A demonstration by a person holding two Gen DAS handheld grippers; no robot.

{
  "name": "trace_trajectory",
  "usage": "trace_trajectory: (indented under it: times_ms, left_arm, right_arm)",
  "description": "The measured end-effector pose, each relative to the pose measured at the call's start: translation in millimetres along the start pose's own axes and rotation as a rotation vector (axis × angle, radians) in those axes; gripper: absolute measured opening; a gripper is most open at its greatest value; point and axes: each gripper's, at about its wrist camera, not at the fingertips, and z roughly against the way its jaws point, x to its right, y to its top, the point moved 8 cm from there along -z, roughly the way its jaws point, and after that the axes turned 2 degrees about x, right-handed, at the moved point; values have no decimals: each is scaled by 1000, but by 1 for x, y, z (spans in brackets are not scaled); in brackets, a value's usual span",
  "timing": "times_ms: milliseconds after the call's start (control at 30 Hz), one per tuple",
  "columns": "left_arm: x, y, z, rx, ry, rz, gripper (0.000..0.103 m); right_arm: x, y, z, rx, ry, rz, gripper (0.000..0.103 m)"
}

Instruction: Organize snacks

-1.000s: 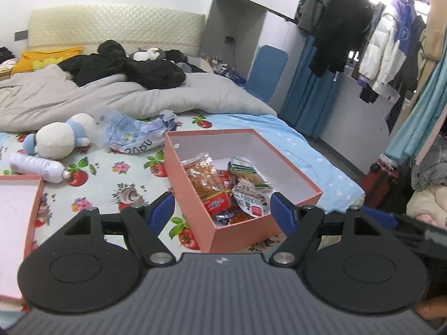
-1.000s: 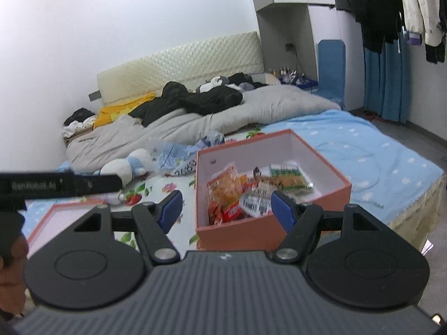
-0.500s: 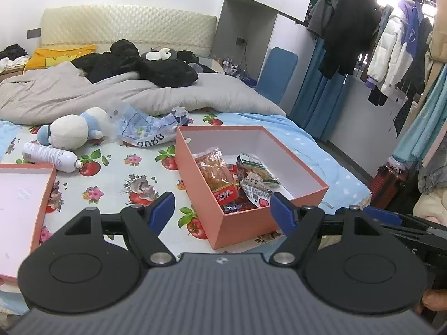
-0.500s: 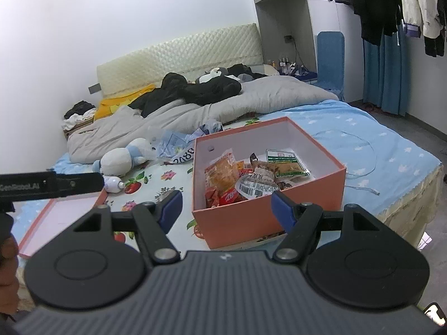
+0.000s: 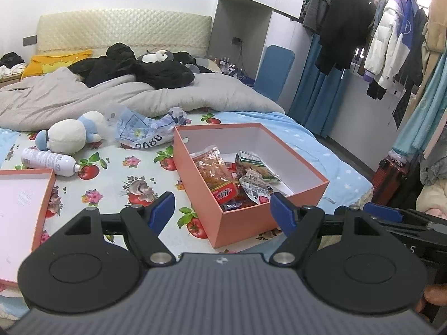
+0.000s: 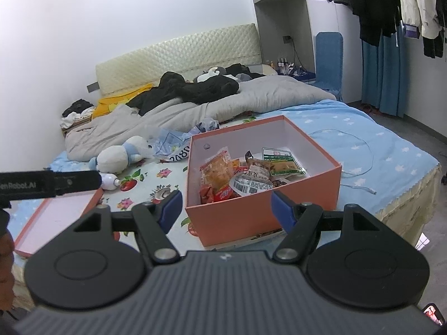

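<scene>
Both grippers, left gripper (image 5: 222,212) and right gripper (image 6: 225,209), are spread wide and hold nothing. The snacks (image 6: 245,174) sit in the orange box (image 5: 243,222) near the bed's (image 5: 117,170) edge. A bump could push the box off.

A plush toy (image 5: 65,136), white bottle (image 5: 49,162) and perhaps a crumpled bag (image 5: 145,132) lie on the bed (image 5: 117,173).

Box (image 6: 262,215) open-topped, snacks (image 6: 245,176) reachable from above; lid (image 5: 19,203), bottle (image 5: 49,162) left.
</scene>
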Motion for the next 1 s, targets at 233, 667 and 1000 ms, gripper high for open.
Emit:
trace_trajectory:
  times_ms: [233,667,1000]
  left_arm:
    - [0,0,-3,-3,-3,4,79]
    - [-14,4,-31,-6,32,-18,79]
    - [-29,6,-68,-32,35,0,94]
  right_arm:
    - [1,-2,-5,6,-1,7,72]
    - [5,0,-21,34,-24,11,72]
    - [12,12,-41,51,-60,30,87]
